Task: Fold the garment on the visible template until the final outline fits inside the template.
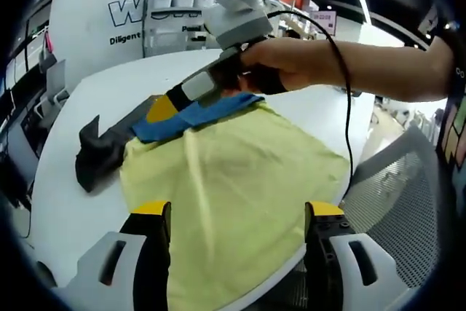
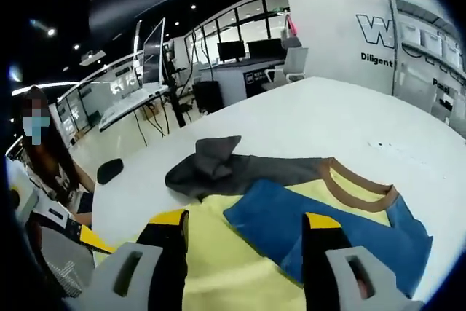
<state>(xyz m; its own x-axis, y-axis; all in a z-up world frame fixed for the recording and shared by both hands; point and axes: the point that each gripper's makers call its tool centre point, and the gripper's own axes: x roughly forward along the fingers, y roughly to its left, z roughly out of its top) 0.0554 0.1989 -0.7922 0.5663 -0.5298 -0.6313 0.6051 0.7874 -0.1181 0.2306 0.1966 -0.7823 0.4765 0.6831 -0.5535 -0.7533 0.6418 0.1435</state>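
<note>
A garment lies spread on the white table [image 1: 87, 92]. Its yellow body [image 1: 240, 172] fills the middle of the left gripper view, with a blue part [image 1: 193, 116] at its far edge and a dark grey sleeve [image 1: 98, 152] sticking out to the left. My left gripper [image 1: 239, 253] stands open over the near yellow cloth. A hand holds my right gripper [image 1: 160, 111] down at the blue part. In the right gripper view the right gripper [image 2: 247, 253] is open above blue cloth [image 2: 328, 227] and yellow cloth [image 2: 226, 267]. Beyond lie the tan collar [image 2: 357, 187] and the grey sleeve [image 2: 211, 169].
A grey mesh chair [image 1: 408, 202] stands off the table's right edge. A person [image 2: 44, 158] sits at the table's left end beside a small black object [image 2: 109, 170]. A white wall with shelves [image 1: 175, 20] rises behind the table, and desks with monitors [image 2: 240, 52] stand further back.
</note>
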